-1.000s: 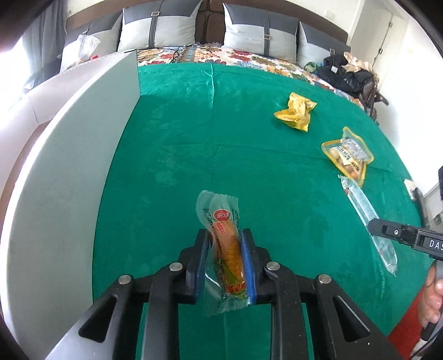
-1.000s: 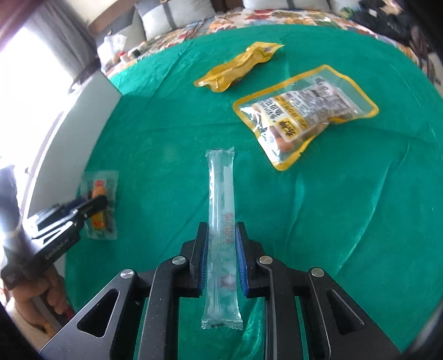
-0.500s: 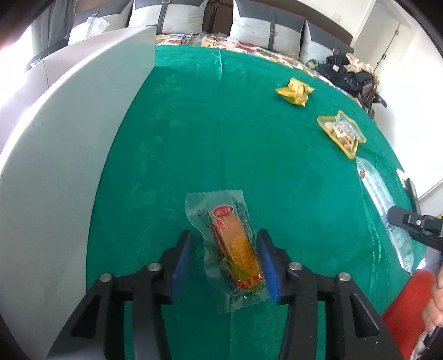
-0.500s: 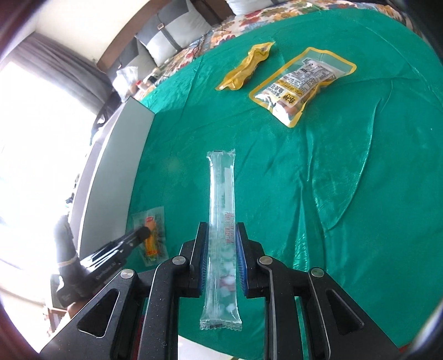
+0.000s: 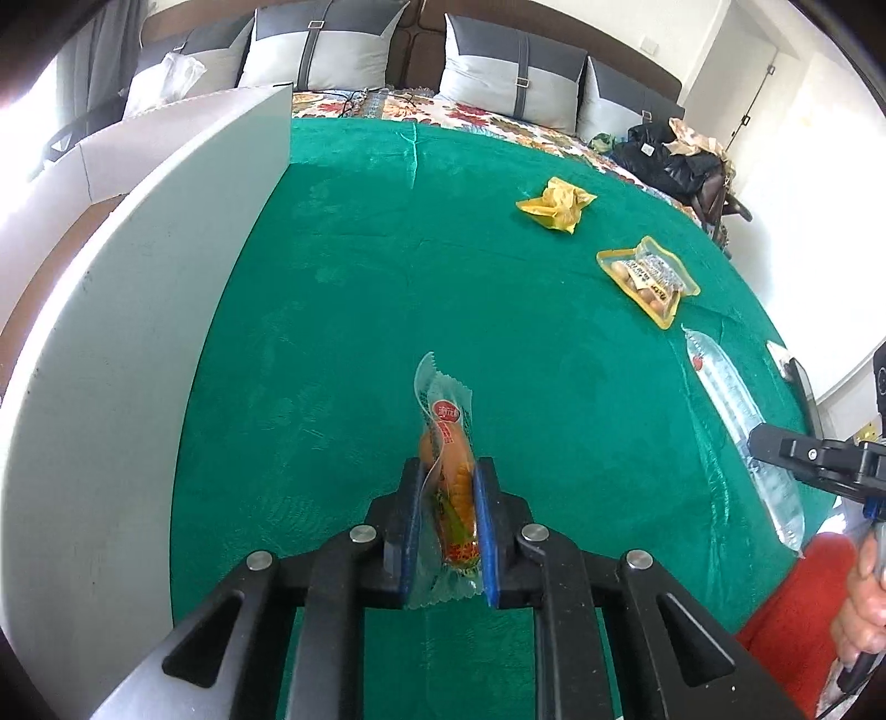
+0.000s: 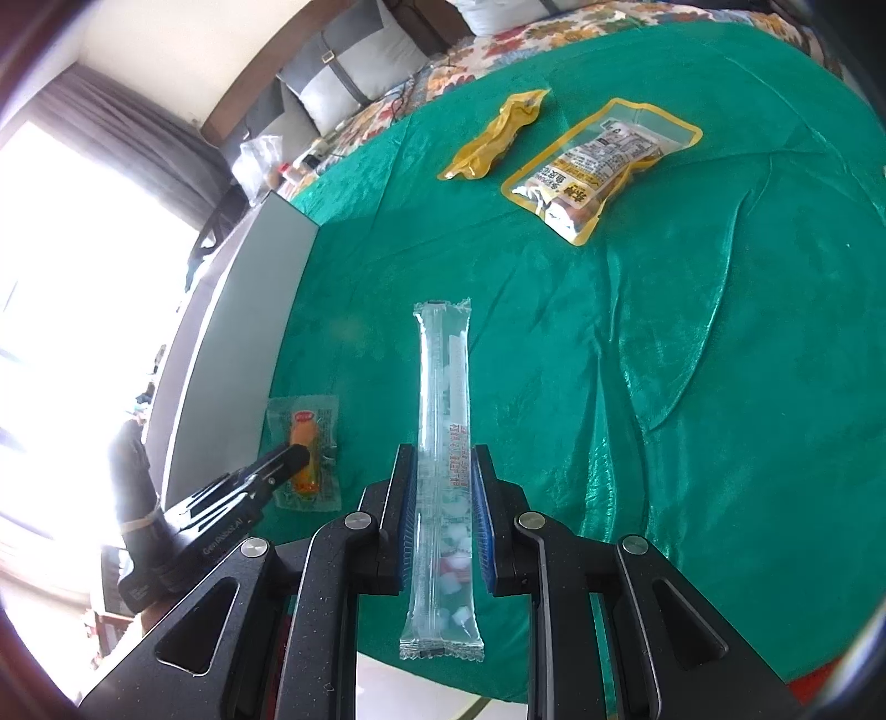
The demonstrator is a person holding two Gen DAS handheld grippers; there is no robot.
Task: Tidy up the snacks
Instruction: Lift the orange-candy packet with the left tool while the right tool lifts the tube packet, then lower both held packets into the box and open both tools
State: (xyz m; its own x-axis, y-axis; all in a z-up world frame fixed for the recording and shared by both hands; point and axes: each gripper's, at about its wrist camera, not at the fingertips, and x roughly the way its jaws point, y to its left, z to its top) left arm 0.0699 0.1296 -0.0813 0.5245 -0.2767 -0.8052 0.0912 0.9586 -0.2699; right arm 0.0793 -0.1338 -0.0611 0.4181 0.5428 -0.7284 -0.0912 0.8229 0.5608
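Left gripper nearest in its own view, blue-padded fingers clamped on a small clear wrapper with an orange corn-shaped snack; the wrapper's far end sticks up past the fingertips, above the green velvet cloth over the tabletop. Right gripper fingers clamped on a long clear tube packet with white and red pieces, gripped near its lower end, the upper part pointing away over the cloth. White flat board stands upright along the cloth's left edge. Farther out on the cloth: yellow-rimmed clear pouch of printed snacks, lying flat, and just beyond it a crumpled yellow wrapper, near but apart. At the far end, grey and white pillows on a floral bedspread. A hand shows at the right edge of the left view.
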